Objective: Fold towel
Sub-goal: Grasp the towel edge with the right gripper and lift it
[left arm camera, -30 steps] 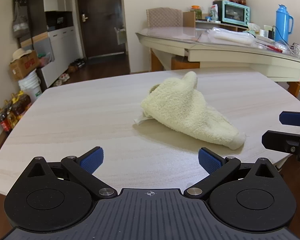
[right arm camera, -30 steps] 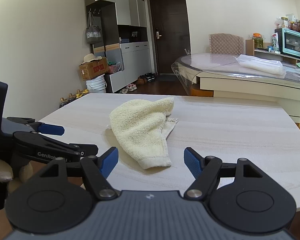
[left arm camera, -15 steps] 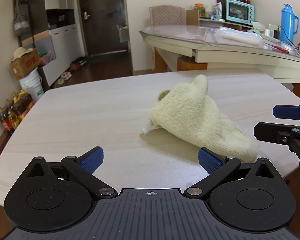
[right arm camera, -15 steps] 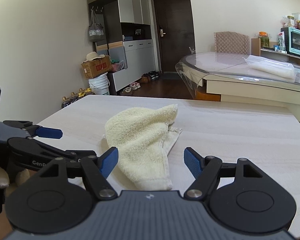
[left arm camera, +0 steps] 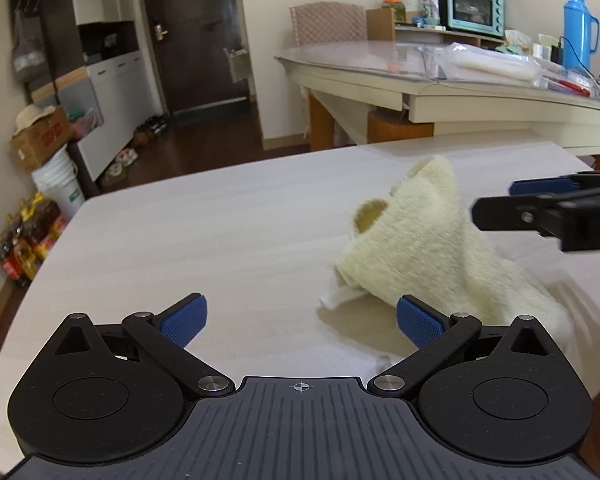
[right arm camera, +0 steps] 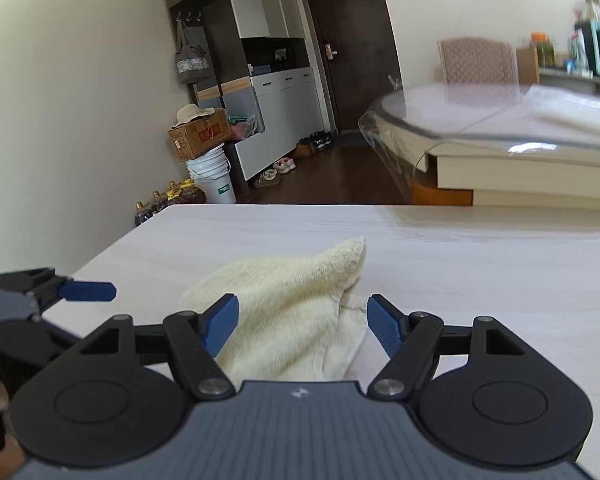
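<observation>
Towel [right arm camera: 300, 320] crumpled on table [left arm camera: 204, 232], tongs [right arm camera: 302, 322] agape

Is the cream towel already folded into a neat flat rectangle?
No, the towel lies on the table in a rumpled, humped heap with a peak sticking up.

Both the left gripper [left arm camera: 300, 320] and right gripper [right arm camera: 302, 326] hover level, fingers spread wide apart.

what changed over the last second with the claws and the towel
Both claws moved in toward the crumpled cream terry towel: the right claw now has the towel's near end between its open blue pads, and the left claw sits close beside its edge. Nothing grasped yet. The towel lies unmoved on the pale wood-grain table.
</observation>
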{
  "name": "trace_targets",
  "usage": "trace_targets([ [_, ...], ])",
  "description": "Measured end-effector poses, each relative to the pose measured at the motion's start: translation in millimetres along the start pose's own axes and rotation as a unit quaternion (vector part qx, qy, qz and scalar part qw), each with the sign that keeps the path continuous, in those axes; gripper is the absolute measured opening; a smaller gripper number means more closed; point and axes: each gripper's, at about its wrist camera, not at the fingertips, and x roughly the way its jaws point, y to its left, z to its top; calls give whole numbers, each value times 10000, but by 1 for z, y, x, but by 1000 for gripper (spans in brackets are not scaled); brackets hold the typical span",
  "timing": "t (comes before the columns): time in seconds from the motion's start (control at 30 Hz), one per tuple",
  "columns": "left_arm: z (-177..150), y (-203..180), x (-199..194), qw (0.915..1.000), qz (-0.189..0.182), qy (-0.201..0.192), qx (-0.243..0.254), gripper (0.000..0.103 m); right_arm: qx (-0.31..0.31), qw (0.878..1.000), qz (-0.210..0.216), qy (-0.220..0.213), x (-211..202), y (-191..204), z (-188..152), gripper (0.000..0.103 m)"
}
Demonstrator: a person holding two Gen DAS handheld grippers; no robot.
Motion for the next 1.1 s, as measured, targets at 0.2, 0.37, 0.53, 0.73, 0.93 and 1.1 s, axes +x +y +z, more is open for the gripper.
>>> trace_targets([
  [0.2, 5, -6, 20, 9998, -88, 40, 199, 103, 331, 9988, 291, 218, 33, -18, 4, 69],
  [0.37, 15, -15, 38, 9996, -178, 41, 229, 103, 637, 9953, 682, 264, 47, -37, 8, 24],
  [0.53, 34, -31, 60, 9989, -282, -16, 384, 103, 538, 9978, 391, 1, 41, -54, 21, 17],
  [0.73, 45, -41, 68, 9980, -337, -115, 520, 103, 189, 9982, -122, -551, 11, -65, 46, 14],
  [0.93, 24, 2, 38, 9994, 76, -69, 341, 103, -1193, 9913, 261, -485, 6, -6, 37, 12],
  [1.1, 6, 38, 15, 9990, 412, -9, 176, 103, -2137, 9735, 799, -181, 7, 59, 10, 8],
])
